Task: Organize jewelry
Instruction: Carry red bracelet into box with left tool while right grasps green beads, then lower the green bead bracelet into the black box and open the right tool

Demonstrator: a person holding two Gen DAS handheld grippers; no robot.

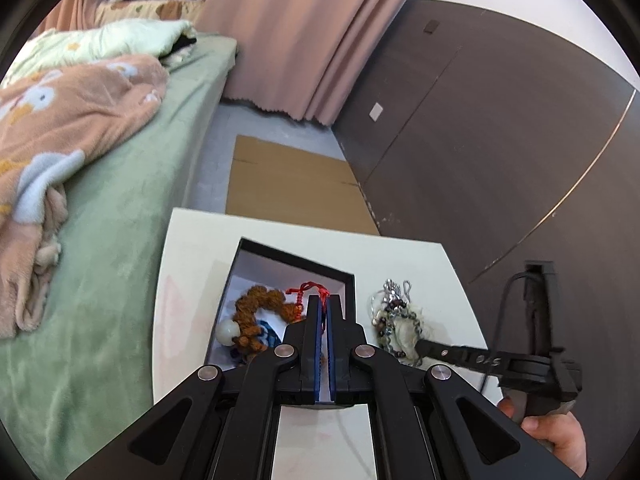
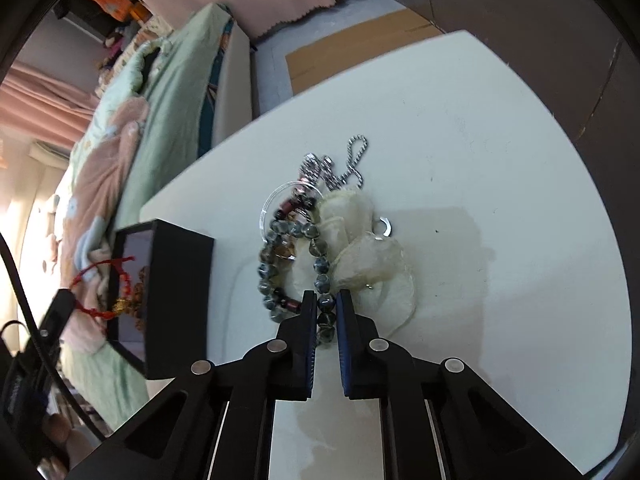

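Note:
My left gripper (image 1: 324, 299) is shut on a red cord bracelet (image 1: 306, 289), which it holds over an open black box (image 1: 296, 258) with a white inside. A brown woven piece with a white bead (image 1: 256, 312) lies in the box. In the right wrist view the red cord bracelet (image 2: 100, 280) hangs as a loop from the left gripper (image 2: 66, 300) above the black box (image 2: 176, 292). My right gripper (image 2: 325, 304) is shut on a grey bead bracelet (image 2: 268, 268) in the jewelry pile (image 1: 394, 320) beside the box. A dark bead sits pinched between its blue pads.
Pale shell-like petals (image 2: 368, 264), a silver chain (image 2: 354, 160) and a clear ring (image 2: 266, 204) lie tangled with the beads on the white table (image 2: 480, 140). A bed with green and pink covers (image 1: 100, 200) runs along the left. Cardboard (image 1: 288, 184) lies on the floor beyond.

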